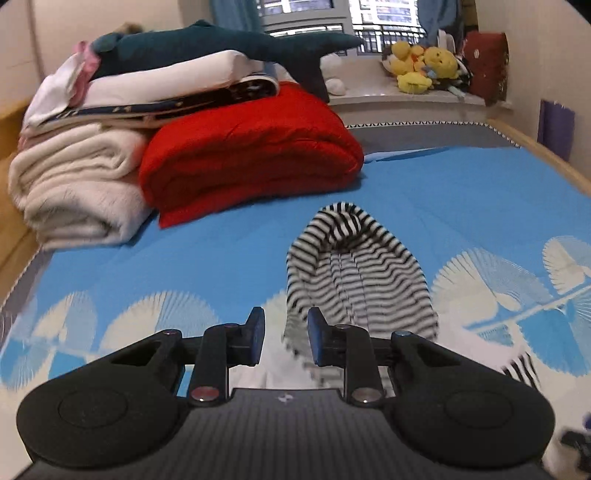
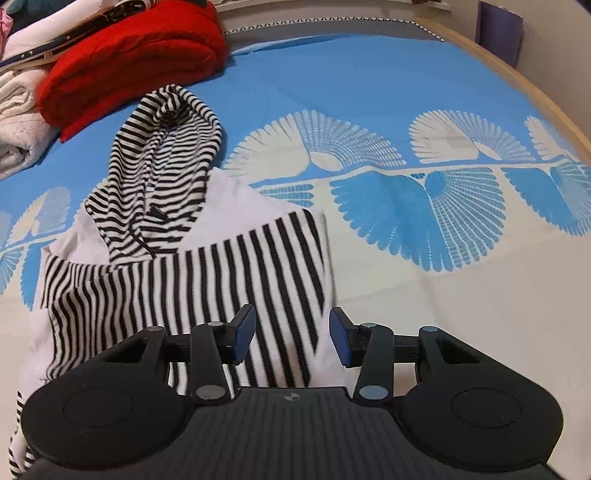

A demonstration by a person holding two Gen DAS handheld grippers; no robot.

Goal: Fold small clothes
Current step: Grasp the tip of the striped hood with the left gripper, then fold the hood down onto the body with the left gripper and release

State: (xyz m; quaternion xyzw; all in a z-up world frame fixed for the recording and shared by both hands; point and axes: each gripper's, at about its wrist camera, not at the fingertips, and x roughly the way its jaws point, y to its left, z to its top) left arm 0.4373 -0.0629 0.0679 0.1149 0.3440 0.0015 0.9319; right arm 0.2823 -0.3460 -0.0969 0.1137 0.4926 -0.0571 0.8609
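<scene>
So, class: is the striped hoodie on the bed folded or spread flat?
Partly folded: the striped hoodie has striped sleeves laid across its white body, while the hood lies extended.

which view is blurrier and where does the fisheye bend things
Left wrist view: motion blur smears the striped hoodie and the sheet pattern; the window is blown out. Right wrist view: mostly sharp, slight smear on stripes near the right gripper; the bed edge bows into a curve.
</scene>
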